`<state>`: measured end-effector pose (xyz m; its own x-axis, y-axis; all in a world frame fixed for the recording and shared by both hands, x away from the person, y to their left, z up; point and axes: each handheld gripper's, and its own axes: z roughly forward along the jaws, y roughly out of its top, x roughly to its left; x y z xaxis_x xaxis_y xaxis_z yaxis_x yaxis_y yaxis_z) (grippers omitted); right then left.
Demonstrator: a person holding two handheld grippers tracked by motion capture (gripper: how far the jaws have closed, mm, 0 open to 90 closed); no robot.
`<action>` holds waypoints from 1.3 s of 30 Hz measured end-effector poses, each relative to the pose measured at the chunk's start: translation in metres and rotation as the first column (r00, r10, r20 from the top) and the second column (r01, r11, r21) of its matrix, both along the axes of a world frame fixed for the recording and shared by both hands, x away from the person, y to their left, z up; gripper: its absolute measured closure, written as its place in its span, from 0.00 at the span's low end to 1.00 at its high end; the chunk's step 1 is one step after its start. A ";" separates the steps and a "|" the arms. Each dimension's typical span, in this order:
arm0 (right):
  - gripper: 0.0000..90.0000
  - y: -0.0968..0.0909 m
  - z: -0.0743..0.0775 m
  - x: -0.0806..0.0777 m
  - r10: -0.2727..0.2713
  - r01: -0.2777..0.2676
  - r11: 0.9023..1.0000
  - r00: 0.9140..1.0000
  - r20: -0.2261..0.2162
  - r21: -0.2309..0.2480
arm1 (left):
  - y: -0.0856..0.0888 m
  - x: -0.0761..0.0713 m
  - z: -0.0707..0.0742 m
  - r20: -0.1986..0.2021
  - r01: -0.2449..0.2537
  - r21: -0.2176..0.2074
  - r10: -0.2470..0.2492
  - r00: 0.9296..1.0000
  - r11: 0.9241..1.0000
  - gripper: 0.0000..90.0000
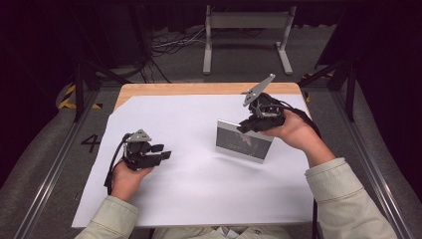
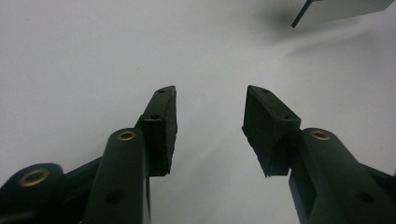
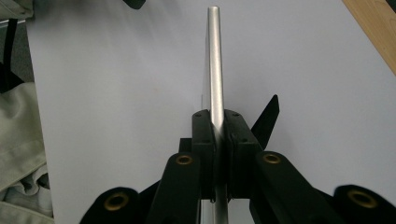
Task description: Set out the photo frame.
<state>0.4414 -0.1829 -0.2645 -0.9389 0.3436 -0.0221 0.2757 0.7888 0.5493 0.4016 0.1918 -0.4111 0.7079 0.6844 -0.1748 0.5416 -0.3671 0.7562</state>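
A silver-rimmed picture frame stands upright on the white sheet, right of the middle. My right gripper comes in from the right and is shut on the frame's top edge. In the right gripper view the rim runs straight up out of the closed pads of my right gripper, and the frame's black prop leg sticks out to the right. My left gripper rests low at the left, open, with nothing between its fingers. In the left gripper view, a corner of the frame lies beyond my left gripper.
A white sheet covers most of the wooden table, whose bare strip shows along the far edge. Metal rails run down both sides, and a grey stand and cables sit on the floor behind.
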 end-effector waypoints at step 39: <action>0.93 0.028 -0.021 0.018 0.242 -0.245 0.969 0.967 -0.080 -0.021 | 0.008 -0.008 -0.003 -0.006 -0.021 0.010 0.021 1.000 1.000 0.61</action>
